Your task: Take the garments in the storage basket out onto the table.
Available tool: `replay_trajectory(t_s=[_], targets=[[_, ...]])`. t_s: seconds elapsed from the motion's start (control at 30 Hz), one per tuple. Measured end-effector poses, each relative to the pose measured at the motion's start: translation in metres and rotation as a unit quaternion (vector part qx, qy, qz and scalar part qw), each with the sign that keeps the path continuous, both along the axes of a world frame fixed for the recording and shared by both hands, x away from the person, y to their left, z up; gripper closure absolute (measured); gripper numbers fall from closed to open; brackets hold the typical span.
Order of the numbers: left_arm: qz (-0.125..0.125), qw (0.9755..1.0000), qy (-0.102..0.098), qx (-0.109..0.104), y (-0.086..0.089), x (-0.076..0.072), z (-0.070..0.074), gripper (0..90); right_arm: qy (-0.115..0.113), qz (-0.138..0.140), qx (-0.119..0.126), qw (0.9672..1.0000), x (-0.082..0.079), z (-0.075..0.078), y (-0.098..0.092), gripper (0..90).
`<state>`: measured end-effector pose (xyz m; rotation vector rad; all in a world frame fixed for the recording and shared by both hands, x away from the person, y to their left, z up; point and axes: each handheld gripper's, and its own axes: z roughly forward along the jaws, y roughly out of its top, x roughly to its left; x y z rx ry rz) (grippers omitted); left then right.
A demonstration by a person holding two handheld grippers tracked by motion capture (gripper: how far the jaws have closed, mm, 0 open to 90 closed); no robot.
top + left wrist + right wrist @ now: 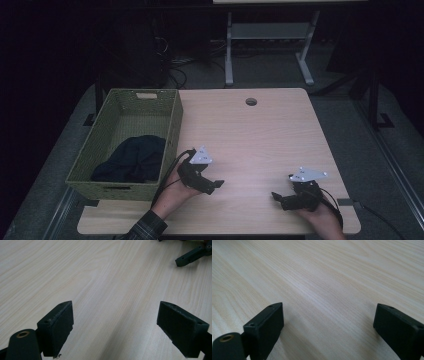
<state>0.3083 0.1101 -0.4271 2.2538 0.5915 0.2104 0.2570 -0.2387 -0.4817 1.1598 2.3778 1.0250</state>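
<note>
The right hand-held gripper [328, 326] holds its black jaws wide apart over the bare pale wooden table [332, 277].

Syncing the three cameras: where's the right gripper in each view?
High view: right gripper at lower right of the table, jaws pointing left.
Left gripper view: one jaw tip at the top right corner, far off.
Right gripper view: its own two jaws rise from the bottom corners, wide apart, nothing between.
Shared landmark: the light wood-grain tabletop.
</note>
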Motion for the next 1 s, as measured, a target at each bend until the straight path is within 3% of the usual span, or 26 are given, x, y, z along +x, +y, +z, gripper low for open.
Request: replay_trajectory(t_s=[0.8,1.0], targets=[[-0.015,0.9999,0.004,-0.004,0.001,0.000,0.029,13.5,0.000,-0.001,0.001,1.0000,0.000,0.000,0.000,9.1],[-0.013,0.9999,0.003,0.003,0.000,0.003,0.038,13.7,0.000,-0.001,0.001,1.0000,0.000,0.000,0.000,9.0]])
